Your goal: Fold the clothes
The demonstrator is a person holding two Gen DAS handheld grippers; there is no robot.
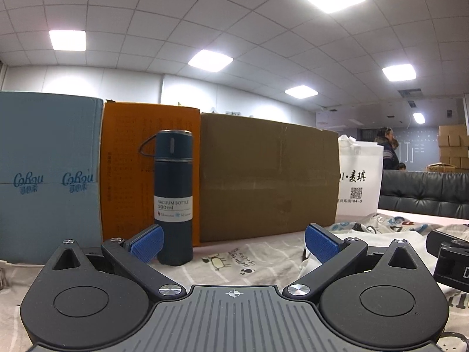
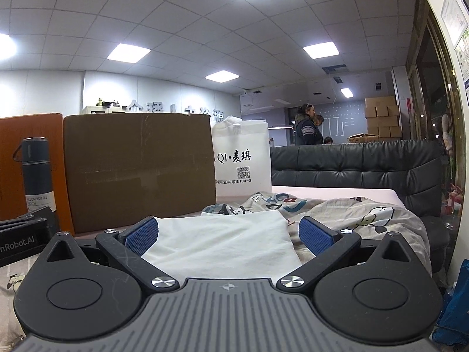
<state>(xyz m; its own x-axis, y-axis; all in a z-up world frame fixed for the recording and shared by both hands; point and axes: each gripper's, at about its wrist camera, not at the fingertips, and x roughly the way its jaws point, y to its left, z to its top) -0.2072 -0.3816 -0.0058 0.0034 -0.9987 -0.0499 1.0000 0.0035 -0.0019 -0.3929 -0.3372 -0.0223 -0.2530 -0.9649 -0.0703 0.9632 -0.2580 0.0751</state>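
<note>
Left claw point(image 1: 233, 242) and right claw point(image 2: 228, 234): both spread wide, holding nothing. White garment point(image 2: 222, 243) ahead of the right. Behind: vacuum bottle point(image 1: 173, 196), cardboard box point(image 1: 266, 176), white bag point(image 2: 241, 161).

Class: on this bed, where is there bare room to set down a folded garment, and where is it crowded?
Free: printed sheet between the left tongs, ahead of the brown box; pink strip before the sofa. Crowded: white garment and rumpled cloth; bottle at left.
</note>
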